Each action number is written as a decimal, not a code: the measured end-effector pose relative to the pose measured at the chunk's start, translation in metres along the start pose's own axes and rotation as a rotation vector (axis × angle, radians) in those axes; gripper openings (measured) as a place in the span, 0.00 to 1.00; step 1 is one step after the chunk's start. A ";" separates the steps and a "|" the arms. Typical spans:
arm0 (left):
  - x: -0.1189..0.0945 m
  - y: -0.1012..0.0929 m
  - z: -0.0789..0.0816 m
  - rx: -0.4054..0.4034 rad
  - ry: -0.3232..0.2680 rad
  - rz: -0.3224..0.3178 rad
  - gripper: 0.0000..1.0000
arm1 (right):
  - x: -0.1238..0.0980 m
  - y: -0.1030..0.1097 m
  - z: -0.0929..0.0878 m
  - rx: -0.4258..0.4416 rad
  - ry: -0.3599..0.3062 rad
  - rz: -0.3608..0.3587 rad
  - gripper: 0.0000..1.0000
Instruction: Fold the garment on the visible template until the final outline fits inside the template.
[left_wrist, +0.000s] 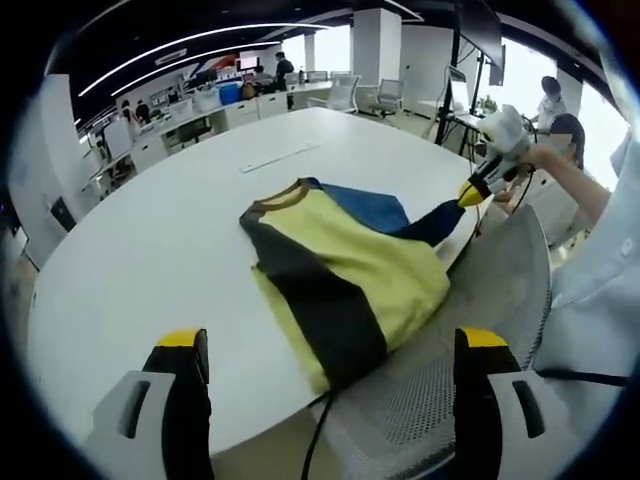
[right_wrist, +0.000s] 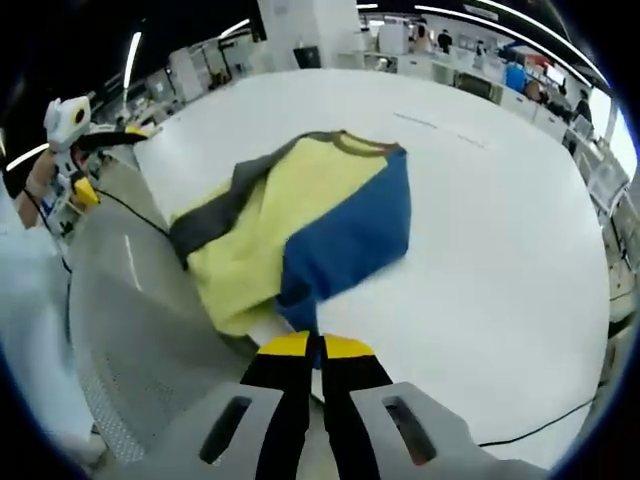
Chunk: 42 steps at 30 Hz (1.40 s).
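Note:
A yellow, dark grey and blue garment (left_wrist: 340, 260) lies bunched at the near edge of the white table (left_wrist: 150, 250). My left gripper (left_wrist: 331, 342) stands open with its jaws wide apart, short of the garment and holding nothing. My right gripper (left_wrist: 476, 190) comes in from the right, shut on the tip of the blue sleeve (left_wrist: 440, 220). In the right gripper view, that gripper (right_wrist: 315, 345) pinches the blue sleeve (right_wrist: 300, 295), which pulls away from the garment (right_wrist: 290, 200). The left gripper (right_wrist: 105, 160) hangs open beyond the table (right_wrist: 500, 230).
A grey mesh chair back (left_wrist: 470, 330) (right_wrist: 140, 320) stands between me and the table edge, right under the garment's near side. A thin pale line (left_wrist: 280, 156) (right_wrist: 440, 125) lies on the far tabletop. Desks, chairs and people fill the office behind.

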<state>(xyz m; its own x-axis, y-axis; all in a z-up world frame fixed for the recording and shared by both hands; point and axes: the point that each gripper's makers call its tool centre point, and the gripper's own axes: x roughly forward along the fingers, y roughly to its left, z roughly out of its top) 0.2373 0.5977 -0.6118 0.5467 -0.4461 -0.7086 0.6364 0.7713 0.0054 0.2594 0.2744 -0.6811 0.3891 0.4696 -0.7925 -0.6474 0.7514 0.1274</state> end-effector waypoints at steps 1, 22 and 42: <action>0.000 0.000 0.000 0.003 0.001 0.000 1.00 | -0.002 -0.002 -0.001 0.006 -0.002 -0.003 0.03; -0.003 -0.001 0.008 0.003 -0.011 0.011 1.00 | -0.013 -0.061 -0.017 0.122 -0.013 -0.113 0.03; -0.001 -0.001 0.001 -0.021 0.003 0.016 0.99 | -0.036 -0.092 -0.028 0.187 -0.026 -0.191 0.03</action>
<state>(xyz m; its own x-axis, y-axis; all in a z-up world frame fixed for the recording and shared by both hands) 0.2368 0.5970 -0.6104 0.5550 -0.4326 -0.7106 0.6159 0.7878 0.0015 0.2864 0.1755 -0.6817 0.5108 0.3214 -0.7973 -0.4296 0.8988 0.0871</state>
